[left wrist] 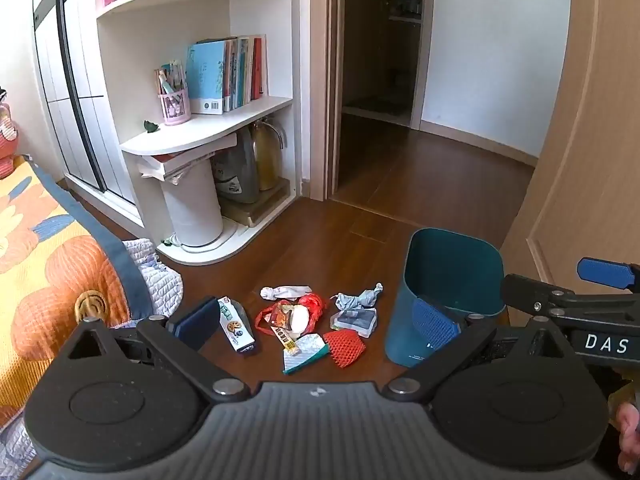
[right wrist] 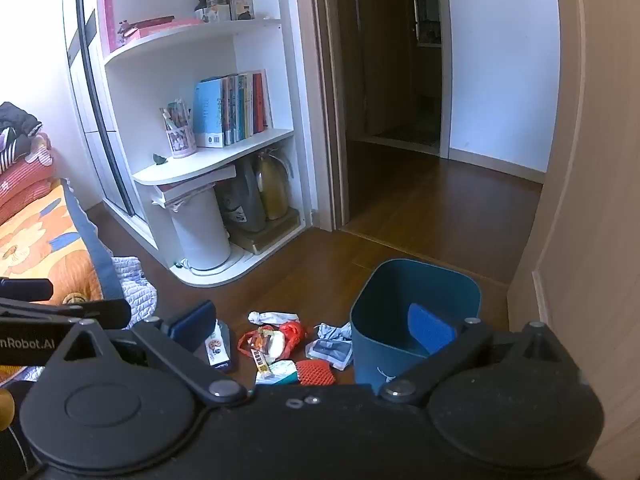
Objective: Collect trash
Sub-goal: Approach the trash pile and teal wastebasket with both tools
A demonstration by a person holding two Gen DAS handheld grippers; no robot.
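A heap of trash lies on the brown wooden floor: a small drink carton (left wrist: 236, 326), a red plastic bag (left wrist: 294, 316) with wrappers, crumpled white tissue (left wrist: 284, 291), grey-blue crumpled paper (left wrist: 358, 299), a clear packet (left wrist: 354, 322) and red foam netting (left wrist: 344, 346). A dark teal bin (left wrist: 448, 296) stands upright just right of the heap. My left gripper (left wrist: 316, 324) hovers above the heap, open, nothing between its fingers. My right gripper (right wrist: 312, 330) is also open and empty, its right pad in front of the bin (right wrist: 412, 320). The same heap shows at the red bag (right wrist: 280, 338).
A white corner shelf unit (left wrist: 208, 132) with books, a white pedal bin (left wrist: 192, 208) and flasks stands behind the heap. A bed with an orange quilt (left wrist: 48, 264) is on the left. A wooden door (left wrist: 592, 160) stands on the right beside an open doorway (left wrist: 380, 60).
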